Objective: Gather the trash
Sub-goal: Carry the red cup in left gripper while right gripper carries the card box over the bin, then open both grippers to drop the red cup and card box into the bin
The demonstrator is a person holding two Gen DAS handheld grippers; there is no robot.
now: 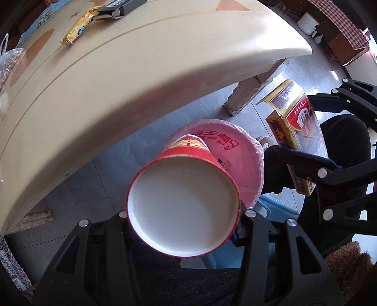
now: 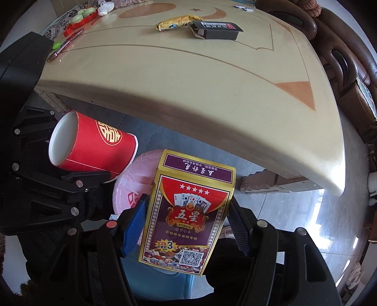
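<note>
My left gripper point(image 1: 183, 211) is shut on a red paper cup point(image 1: 183, 207) with a white inside, held tilted above a bin lined with a pink bag point(image 1: 245, 162). The cup also shows in the right wrist view point(image 2: 94, 146). My right gripper point(image 2: 188, 216) is shut on a red and gold poker card box point(image 2: 186, 216), held over the same pink-lined bin point(image 2: 132, 183). The box also shows in the left wrist view point(image 1: 294, 127).
A beige table point(image 2: 188, 77) stands behind the bin. On it lie a yellow wrapper point(image 2: 174, 23), a dark box point(image 2: 216, 29), pens point(image 2: 66, 44) and a red and green toy point(image 2: 82, 14). A brown sofa point(image 2: 341, 58) is at right.
</note>
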